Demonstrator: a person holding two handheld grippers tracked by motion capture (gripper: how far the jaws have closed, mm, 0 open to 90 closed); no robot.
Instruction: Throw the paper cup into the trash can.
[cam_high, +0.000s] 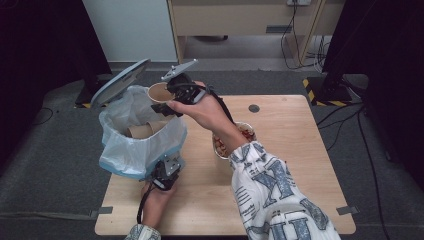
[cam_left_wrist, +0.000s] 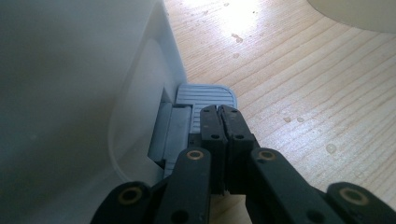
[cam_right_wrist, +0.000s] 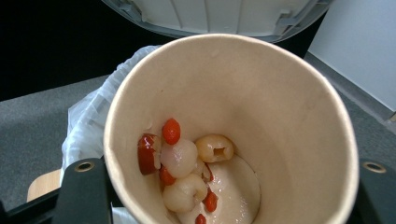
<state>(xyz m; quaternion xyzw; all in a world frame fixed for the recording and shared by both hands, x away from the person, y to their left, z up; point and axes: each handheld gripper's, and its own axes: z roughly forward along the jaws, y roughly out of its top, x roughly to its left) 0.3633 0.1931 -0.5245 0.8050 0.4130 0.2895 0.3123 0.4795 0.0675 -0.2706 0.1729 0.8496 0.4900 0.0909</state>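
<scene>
Hand-held gripper (cam_right_wrist: 224, 196) around cup (cam_right_wrist: 280, 116) (tilted)

The paper cup (cam_right_wrist: 233, 126) is cut off at six o'clock in the right gripper view; the bin lid (cam_right_wrist: 215, 14) runs off at twelve (its hinge unseen). The bowl (cam_high: 245, 131) hides under the forearm.

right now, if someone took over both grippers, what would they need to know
Left gripper: fingers shut, tips pressing the grey pedal of the white bin; the lid stands open.
Right gripper: shut on a paper cup, tilted over the bin's mouth.
Cup: fruit leftovers in it, pale pieces and red ones, not yet tipped out.
Bin: lined with a bag; one paper cup inside.
Table: a bowl of food under the right forearm.
Left: probably drop this cup, deal with the bowl, then release the pedal.
</scene>
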